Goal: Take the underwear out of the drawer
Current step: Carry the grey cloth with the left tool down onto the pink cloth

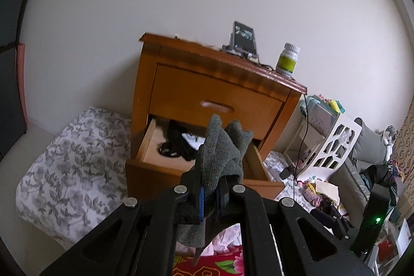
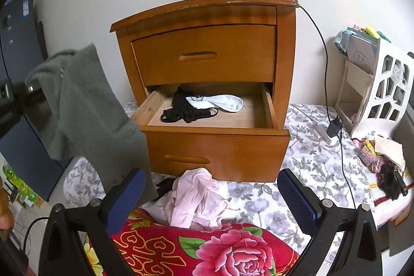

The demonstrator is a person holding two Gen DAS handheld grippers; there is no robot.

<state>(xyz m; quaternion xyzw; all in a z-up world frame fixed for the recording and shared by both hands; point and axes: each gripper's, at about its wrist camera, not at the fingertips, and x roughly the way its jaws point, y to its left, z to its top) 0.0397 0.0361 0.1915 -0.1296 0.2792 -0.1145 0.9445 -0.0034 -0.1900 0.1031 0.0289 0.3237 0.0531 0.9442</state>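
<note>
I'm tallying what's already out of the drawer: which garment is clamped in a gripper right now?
The grey garment, shut in the left gripper. The pink garment lies loose below the open drawer; the black and white ones remain inside it.

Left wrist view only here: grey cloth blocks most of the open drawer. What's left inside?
Observer: A black garment and a white one lie in the lower drawer.
Operator: Right claw doing anything?
Observer: Right claw is open and empty, over a pink garment on the bed.
Operator: Does my grey piece hang free?
Observer: Yes, the grey garment dangles from the left claw, left of the nightstand.
</note>
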